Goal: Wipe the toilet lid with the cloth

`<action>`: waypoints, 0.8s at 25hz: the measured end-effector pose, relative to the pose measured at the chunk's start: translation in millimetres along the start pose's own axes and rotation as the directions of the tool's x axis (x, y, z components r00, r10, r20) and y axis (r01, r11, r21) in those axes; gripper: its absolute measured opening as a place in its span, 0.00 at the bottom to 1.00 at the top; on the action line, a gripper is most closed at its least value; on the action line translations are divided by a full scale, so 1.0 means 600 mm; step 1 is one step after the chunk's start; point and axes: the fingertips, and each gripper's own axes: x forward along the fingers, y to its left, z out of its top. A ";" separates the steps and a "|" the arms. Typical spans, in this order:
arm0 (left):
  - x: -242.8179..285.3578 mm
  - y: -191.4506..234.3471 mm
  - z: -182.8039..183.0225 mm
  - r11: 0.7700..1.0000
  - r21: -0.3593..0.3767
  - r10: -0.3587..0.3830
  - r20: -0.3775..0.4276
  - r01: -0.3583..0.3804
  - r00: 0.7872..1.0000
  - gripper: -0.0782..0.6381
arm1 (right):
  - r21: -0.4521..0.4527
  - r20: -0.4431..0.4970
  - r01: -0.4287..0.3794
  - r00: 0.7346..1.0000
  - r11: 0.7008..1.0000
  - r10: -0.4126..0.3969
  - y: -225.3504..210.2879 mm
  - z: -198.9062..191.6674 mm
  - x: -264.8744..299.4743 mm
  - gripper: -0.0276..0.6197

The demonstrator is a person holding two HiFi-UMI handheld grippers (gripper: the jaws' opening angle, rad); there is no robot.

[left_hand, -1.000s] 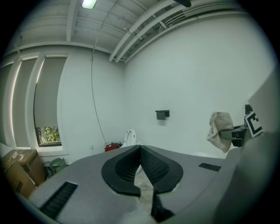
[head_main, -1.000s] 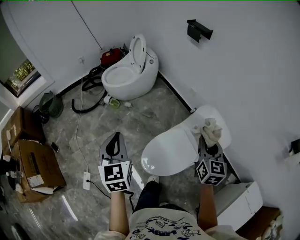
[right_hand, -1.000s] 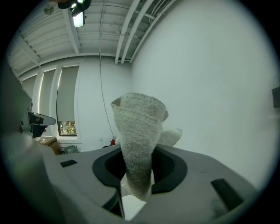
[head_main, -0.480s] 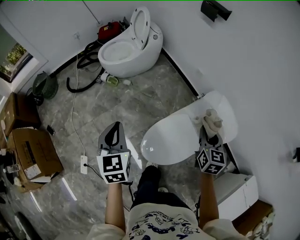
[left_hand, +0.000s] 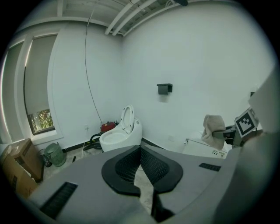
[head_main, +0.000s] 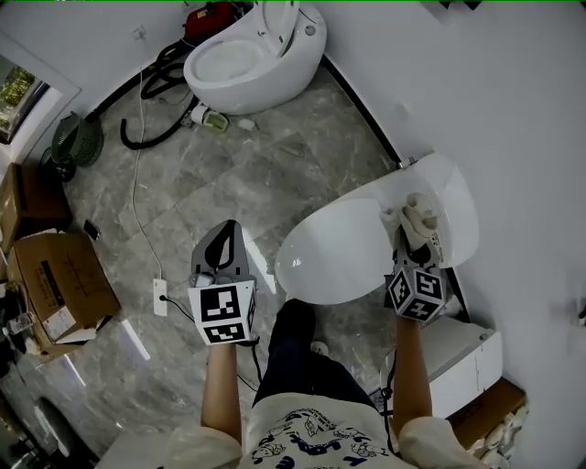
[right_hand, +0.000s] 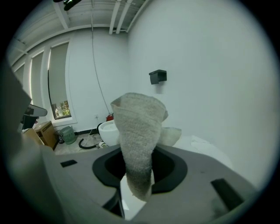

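The right gripper [head_main: 414, 245] is clamped on a beige cloth [head_main: 418, 216]. In the right gripper view the cloth [right_hand: 139, 135] rises in a folded bunch from between the jaws, with a loose end hanging below them. From the head view the cloth lies over the right, rear end of the closed white toilet lid [head_main: 334, 258], close to the wall. Whether it presses on the surface cannot be told. The lid is glossy and stretches left from the cloth toward the middle of the floor.

The left gripper [head_main: 224, 236] hangs over the grey marble floor [head_main: 275, 174] to the left of the lid, well apart from it. Its jaws meet at the tips with nothing between them.

Far across the room stands a second toilet [head_main: 243, 55] with its seat cover raised. A black hose [head_main: 146, 114] and a red device [head_main: 209, 13] lie beside it. Cardboard boxes [head_main: 59, 284] sit at the left. A green fan [head_main: 78, 139] stands beyond them. A white power strip [head_main: 161, 299] lies on the floor near the left gripper.
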 end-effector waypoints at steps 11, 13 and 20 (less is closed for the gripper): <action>0.089 -0.001 -0.087 1.000 0.016 -0.025 -0.071 0.026 0.997 0.11 | -0.039 -0.077 0.016 0.997 0.999 -0.019 -0.008 -0.085 0.115 0.22; 0.102 -0.003 -0.101 0.999 0.018 -0.033 -0.080 0.035 0.996 0.11 | -0.035 -0.090 0.020 0.996 0.999 -0.023 -0.010 -0.101 0.131 0.22; 0.148 -0.018 -0.143 0.998 0.019 -0.051 -0.105 0.054 0.993 0.11 | -0.008 -0.132 0.045 0.990 0.999 -0.046 -0.033 -0.165 0.188 0.22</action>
